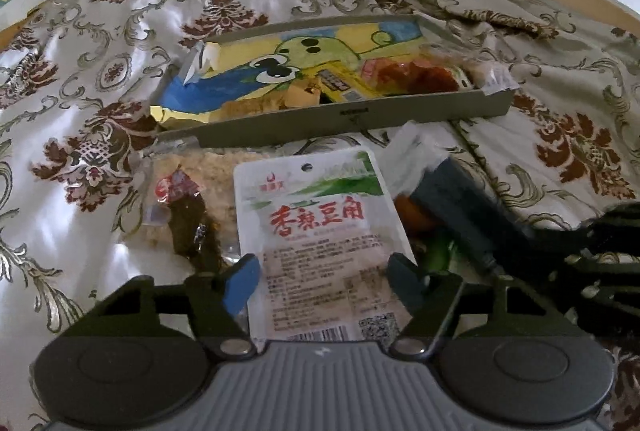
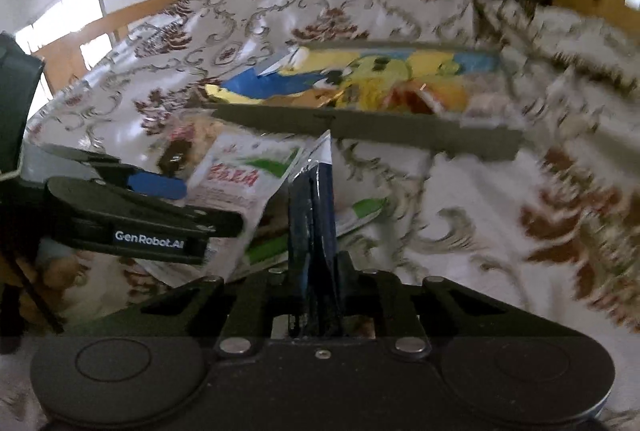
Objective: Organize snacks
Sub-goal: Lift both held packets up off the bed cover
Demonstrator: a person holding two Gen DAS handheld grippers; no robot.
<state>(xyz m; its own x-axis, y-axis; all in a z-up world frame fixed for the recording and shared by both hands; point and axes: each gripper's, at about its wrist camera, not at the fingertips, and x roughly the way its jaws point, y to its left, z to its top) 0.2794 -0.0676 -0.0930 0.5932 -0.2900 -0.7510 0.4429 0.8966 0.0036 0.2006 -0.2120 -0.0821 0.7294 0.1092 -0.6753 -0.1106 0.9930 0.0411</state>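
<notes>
Left wrist cam: glossy white snack pouch w/ red lettering and a green band lies flat on the shiny damask bedspread, right between the blue pads of the left gripper. Jaws sit fairly wide, one pad at each long edge of the pouch; can't tell if they press it. A clear crinkly packet w/ something dark inside lies just left. Behind both sits a shallow grey tray holding a yellow-blue cartoon bag and a reddish packet.

Right wrist cam, blurry: right gripper is clamped shut on the edge of a thin clear wrapper, just in front of the tray. White pouch lies to its left, beside the left gripper's blue pad.
</notes>
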